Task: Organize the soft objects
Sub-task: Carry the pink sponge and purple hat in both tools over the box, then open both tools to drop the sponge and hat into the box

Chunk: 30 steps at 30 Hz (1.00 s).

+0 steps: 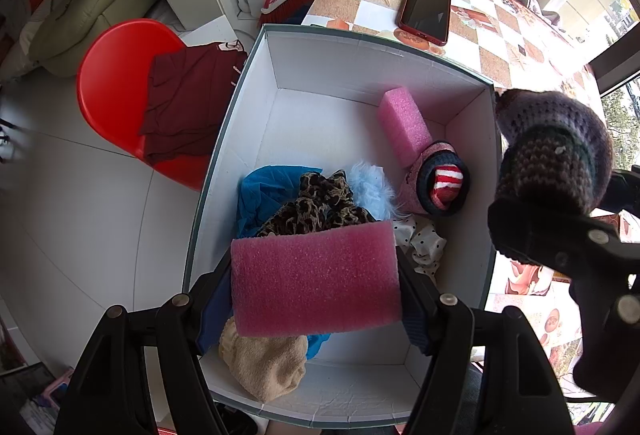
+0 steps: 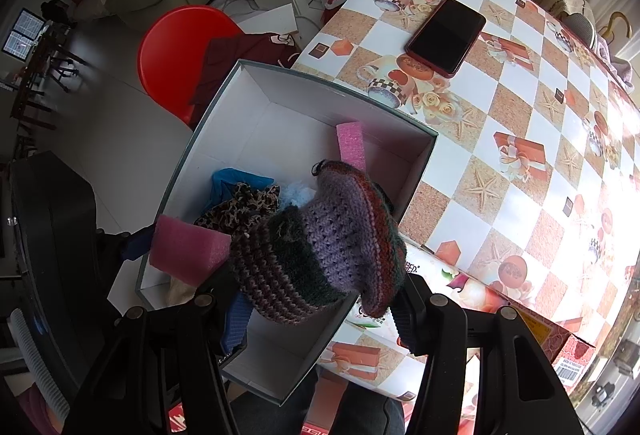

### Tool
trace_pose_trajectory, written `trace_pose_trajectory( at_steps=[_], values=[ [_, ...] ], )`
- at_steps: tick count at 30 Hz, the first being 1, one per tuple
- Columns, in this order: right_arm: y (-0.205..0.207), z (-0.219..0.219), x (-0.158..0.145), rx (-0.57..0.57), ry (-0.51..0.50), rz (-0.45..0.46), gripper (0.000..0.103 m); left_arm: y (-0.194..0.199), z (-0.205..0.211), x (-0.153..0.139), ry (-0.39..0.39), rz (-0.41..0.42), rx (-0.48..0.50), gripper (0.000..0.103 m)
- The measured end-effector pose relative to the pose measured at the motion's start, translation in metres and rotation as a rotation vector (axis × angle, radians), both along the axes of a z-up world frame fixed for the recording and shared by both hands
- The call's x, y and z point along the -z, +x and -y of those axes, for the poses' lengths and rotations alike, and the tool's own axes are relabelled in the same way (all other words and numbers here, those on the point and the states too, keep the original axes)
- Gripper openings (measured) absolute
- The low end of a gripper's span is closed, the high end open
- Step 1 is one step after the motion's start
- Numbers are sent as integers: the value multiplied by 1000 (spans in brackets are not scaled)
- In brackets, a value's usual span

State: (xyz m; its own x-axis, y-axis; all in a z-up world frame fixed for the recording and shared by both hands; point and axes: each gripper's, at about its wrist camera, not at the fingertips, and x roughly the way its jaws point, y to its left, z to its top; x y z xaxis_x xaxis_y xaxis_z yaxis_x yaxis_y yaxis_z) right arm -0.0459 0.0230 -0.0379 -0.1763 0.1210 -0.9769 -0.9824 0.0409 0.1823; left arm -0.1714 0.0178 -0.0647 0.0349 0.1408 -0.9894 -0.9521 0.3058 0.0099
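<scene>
Left gripper (image 1: 316, 291) clamps pink foam block (image 1: 316, 279) above white cardboard box (image 1: 360, 71) on desk, poised for drop. Right gripper (image 2: 320, 299) pinches striped knitted woollen hat (image 2: 320, 247) over box's right rim, likely next.

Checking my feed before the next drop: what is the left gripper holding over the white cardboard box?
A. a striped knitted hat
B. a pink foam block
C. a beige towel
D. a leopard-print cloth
B: in the left wrist view the left gripper is closed on the pink foam block above the white cardboard box, while the striped knitted hat sits in the right gripper.
</scene>
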Motion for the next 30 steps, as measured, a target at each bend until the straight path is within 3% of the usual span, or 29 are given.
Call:
trace_pose_trajectory(
  at_steps=[13, 17, 18, 22, 23, 26, 30],
  values=[
    [-1, -1, 2, -6, -1, -5, 59, -2, 0, -3, 13, 30, 2, 76],
    [-1, -1, 0, -11, 3, -15, 70, 0, 3, -6, 40, 5, 19, 84],
    [0, -1, -1, -9, 5, -18, 78, 0, 3, -6, 38, -12, 19, 84],
    [4, 1, -8, -2, 28, 2, 94, -8, 3, -9, 47, 15, -11, 85],
    [5, 1, -9, 2, 26, 3, 103, -10, 4, -12, 59, 6, -20, 85],
    [10, 4, -13, 20, 14, 10, 103, -14, 5, -17, 56, -20, -32, 85],
    [16, 13, -25, 57, 55, 20, 103, -20, 8, -21, 26, 17, -49, 85]
  ],
)
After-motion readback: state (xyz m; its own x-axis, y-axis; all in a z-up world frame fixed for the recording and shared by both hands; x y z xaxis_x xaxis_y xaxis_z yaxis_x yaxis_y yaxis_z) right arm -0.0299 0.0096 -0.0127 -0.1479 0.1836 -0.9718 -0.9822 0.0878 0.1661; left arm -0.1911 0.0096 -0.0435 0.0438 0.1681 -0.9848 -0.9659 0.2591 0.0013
